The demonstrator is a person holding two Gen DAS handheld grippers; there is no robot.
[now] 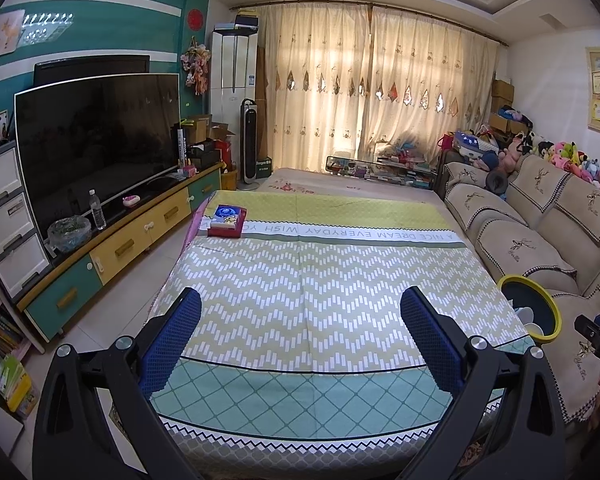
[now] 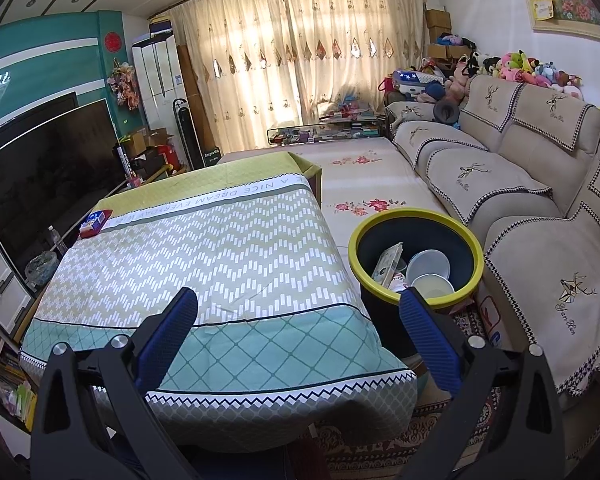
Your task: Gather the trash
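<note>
A dark bin with a yellow rim (image 2: 354, 254) stands on the floor between the table and the sofa; it holds white bowls (image 2: 428, 266), a flat wrapper (image 2: 388, 262) and other trash. It also shows at the right in the left wrist view (image 1: 556, 312). My left gripper (image 1: 300, 306) is open and empty above the near part of the cloth-covered table (image 1: 300, 280). My right gripper (image 2: 298, 308) is open and empty above the table's near right corner, its right finger beside the bin.
A red box with a blue tissue pack (image 1: 228, 220) lies at the table's far left. A TV (image 1: 96, 140) on a low cabinet (image 1: 132, 240) with a bottle (image 1: 97, 210) stands left. A beige sofa (image 2: 540, 220) runs along the right.
</note>
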